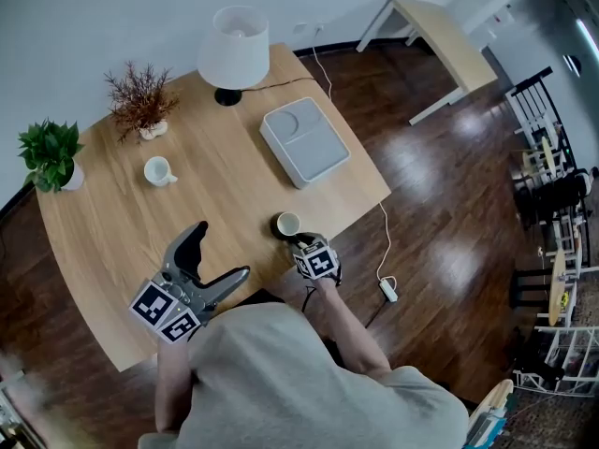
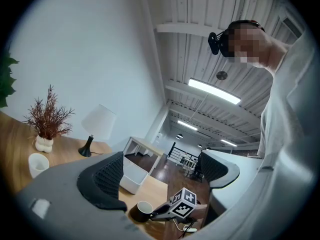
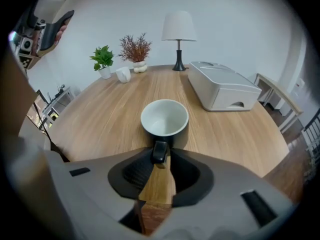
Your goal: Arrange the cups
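A black cup [image 1: 286, 224] with a white inside stands upright near the round wooden table's [image 1: 112, 241] front right edge. My right gripper [image 1: 299, 241] points down at it from the near side. In the right gripper view the cup [image 3: 165, 121] sits just ahead of the right gripper [image 3: 160, 156], whose jaw tips close on its handle [image 3: 159, 151]. A white cup [image 1: 157, 170] stands at the back left, far from both grippers. My left gripper [image 1: 220, 253] hangs open over the table's front with nothing in it; its view shows the black cup [image 2: 142, 210] below.
A white lamp [image 1: 234, 50], a dried plant [image 1: 140, 101] and a green potted plant [image 1: 51, 157] line the table's far side. A grey box [image 1: 304, 141] lies at the right. A cord runs down to a power strip [image 1: 387, 289] on the floor.
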A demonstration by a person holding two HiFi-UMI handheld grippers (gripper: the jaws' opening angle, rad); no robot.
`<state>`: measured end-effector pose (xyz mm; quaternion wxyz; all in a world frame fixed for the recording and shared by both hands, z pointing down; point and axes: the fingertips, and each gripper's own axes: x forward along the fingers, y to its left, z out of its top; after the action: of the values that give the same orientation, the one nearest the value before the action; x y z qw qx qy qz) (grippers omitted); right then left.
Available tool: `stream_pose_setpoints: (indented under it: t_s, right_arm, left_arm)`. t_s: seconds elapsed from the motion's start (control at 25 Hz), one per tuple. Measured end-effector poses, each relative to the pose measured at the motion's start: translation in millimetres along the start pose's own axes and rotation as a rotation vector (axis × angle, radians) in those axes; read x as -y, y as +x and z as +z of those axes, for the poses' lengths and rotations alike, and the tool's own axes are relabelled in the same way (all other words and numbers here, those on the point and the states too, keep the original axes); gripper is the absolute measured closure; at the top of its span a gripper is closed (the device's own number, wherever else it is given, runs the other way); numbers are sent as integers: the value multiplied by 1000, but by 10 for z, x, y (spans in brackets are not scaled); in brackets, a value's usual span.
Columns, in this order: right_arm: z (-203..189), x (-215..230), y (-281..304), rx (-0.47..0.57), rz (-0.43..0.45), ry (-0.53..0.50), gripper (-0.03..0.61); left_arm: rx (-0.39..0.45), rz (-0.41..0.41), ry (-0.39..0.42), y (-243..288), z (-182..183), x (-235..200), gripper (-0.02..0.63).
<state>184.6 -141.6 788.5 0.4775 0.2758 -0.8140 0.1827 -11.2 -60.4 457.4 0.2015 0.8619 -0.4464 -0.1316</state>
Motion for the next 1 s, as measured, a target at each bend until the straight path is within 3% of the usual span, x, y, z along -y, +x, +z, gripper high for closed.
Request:
stream_pose_setpoints:
  t_s: [0.16, 0.28, 0.4, 0.52, 0.72, 0.84, 1.0]
  right_arm:
    - [35, 1, -60, -8, 38, -35, 497]
    - [185, 27, -181, 42, 88, -21, 497]
    - [549, 127, -411, 146, 154, 10, 497]
    - [1139, 446, -663, 282, 161, 9, 497]
    - [2113, 1621, -527, 400, 9, 31, 497]
    - [2491, 2271, -180, 384, -86, 85, 495]
    - [2755, 2738, 167, 336, -169, 119, 496]
  left_arm:
    - [0, 19, -3, 4, -16, -21, 140]
    - [0, 40, -4, 1, -16, -55, 141]
    - [2, 59, -4, 7, -22, -89, 141]
    - [-4, 79, 1, 5, -30, -103, 141]
    - [-10, 114, 14, -10, -40, -90, 141]
    - [-14, 140, 24, -47, -49, -77, 140]
    - [-15, 182, 35, -115, -45, -88, 141]
